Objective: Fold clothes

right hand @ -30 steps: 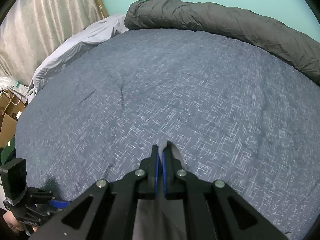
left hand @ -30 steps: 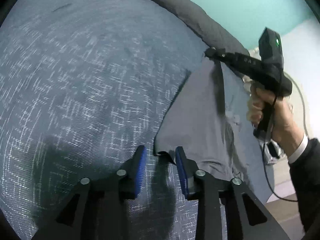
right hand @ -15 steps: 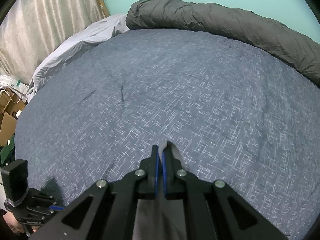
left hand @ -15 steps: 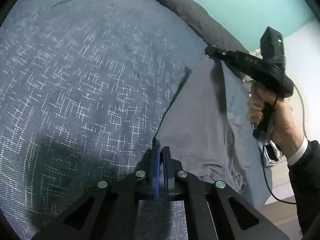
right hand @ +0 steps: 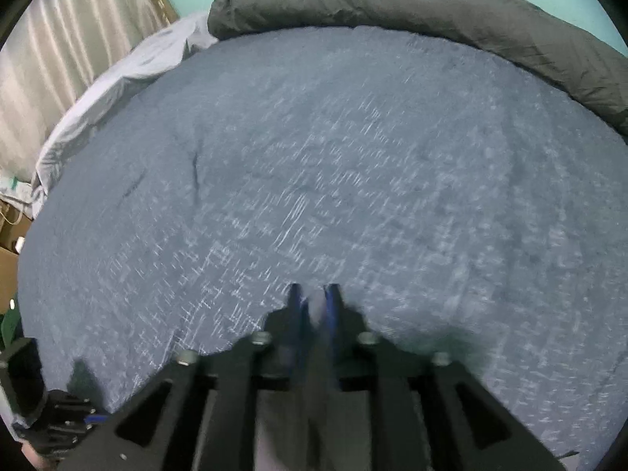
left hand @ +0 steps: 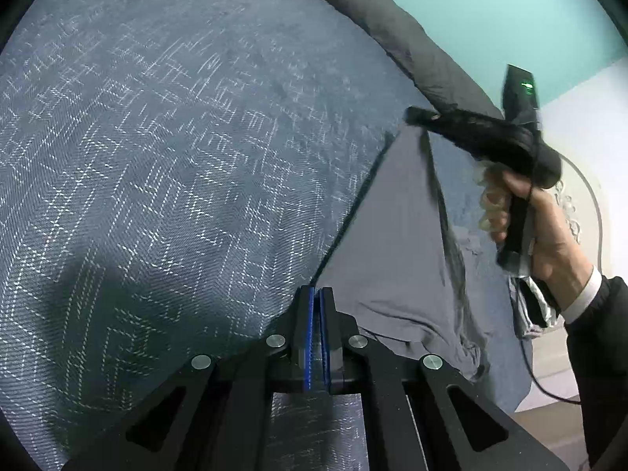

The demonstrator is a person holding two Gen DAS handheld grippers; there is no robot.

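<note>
A grey garment (left hand: 396,243) hangs stretched above the blue patterned bed cover (left hand: 176,157). My left gripper (left hand: 316,294) is shut on its near corner. My right gripper (left hand: 416,114), seen in the left wrist view, pinches the garment's far upper corner. In the blurred right wrist view the right gripper (right hand: 314,294) has its blue pads slightly apart with a fold of grey cloth (right hand: 314,353) between them. The left gripper (right hand: 62,412) shows at that view's lower left.
A dark grey rolled duvet (right hand: 431,11) lies along the far edge of the bed. A pale sheet (right hand: 129,78) and a curtain (right hand: 59,39) are at the left. Cardboard boxes (right hand: 8,267) stand beside the bed. A turquoise wall (left hand: 490,11) is behind.
My left gripper closed on the garment's near corner and lifted it. Both grippers rose and moved forward over the bed; the right view is now motion-blurred.
</note>
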